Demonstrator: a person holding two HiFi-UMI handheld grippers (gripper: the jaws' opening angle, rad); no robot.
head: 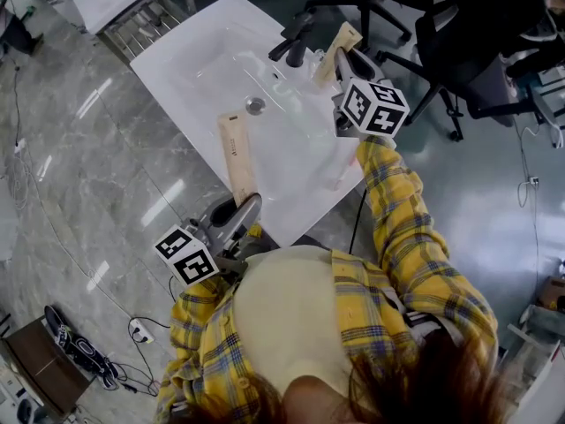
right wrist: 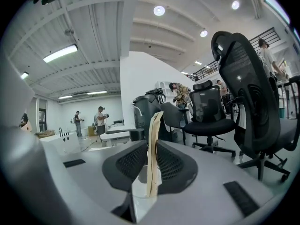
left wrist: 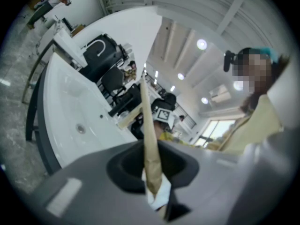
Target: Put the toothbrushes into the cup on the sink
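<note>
A long beige toothbrush box point(head: 237, 155) lies out over the white sink top point(head: 203, 60), and my left gripper point(head: 245, 205) is shut on its near end. Seen edge-on in the left gripper view, this box point(left wrist: 147, 135) is pinched between the jaws of the left gripper point(left wrist: 151, 165). My right gripper point(head: 343, 62) is shut on a second beige box point(head: 341, 42), held tilted just right of the black faucet point(head: 295, 46). The right gripper view shows that box point(right wrist: 153, 149) upright in the right gripper point(right wrist: 151, 165). A clear cup point(head: 318, 67) by the faucet is hard to make out.
The drain point(head: 255, 105) sits mid-basin. Black office chairs point(head: 441, 51) crowd the sink's right side. A metal rack point(head: 141, 20) stands at the far left, with cables and a plug strip point(head: 139, 332) on the marble floor.
</note>
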